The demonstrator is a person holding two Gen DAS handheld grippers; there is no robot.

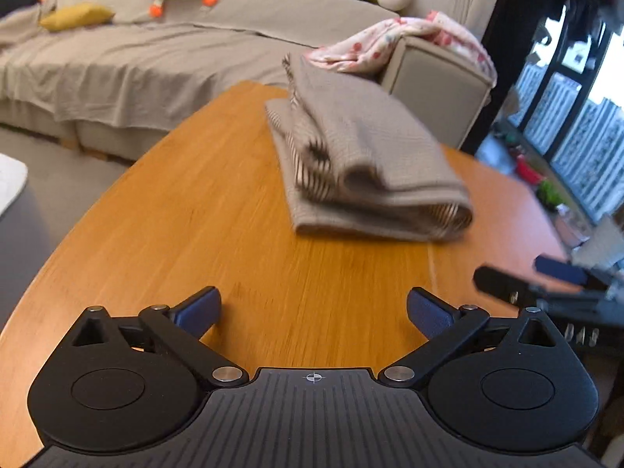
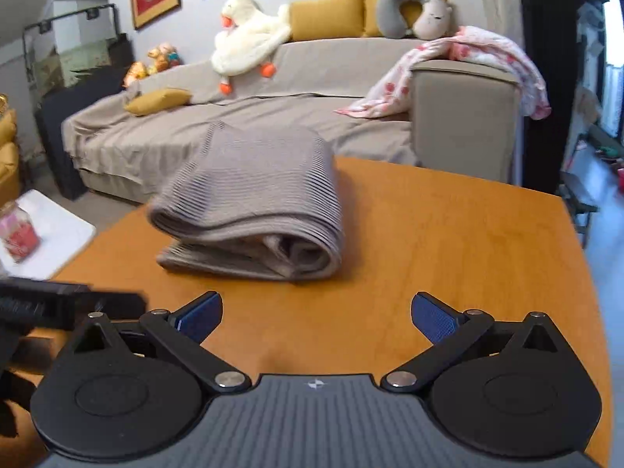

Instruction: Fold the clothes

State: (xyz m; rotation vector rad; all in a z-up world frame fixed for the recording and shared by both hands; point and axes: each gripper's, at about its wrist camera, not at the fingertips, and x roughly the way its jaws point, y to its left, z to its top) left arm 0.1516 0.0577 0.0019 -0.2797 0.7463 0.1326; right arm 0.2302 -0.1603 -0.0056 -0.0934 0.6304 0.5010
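**Folded cloth sits on the counter, both claws spread wide**

On the orange wooden counter [image 2: 448, 234] lies a grey-brown cloth [image 2: 253, 202], folded into a thick, soft bundle. Thin stripes run across it, and its rolled layers show at the near end. It sits toward the far side of the counter, close to the far edge.

The left claw [image 1: 314, 314] is spread wide with nothing in it. The right claw [image 2: 316, 318] is spread wide too, also holding nothing. Both are apart from the cloth, with bare wood between them and it.

Behind the counter stands a grey sofa [image 2: 273, 117] with a pink blanket [image 2: 479, 58] over its arm.
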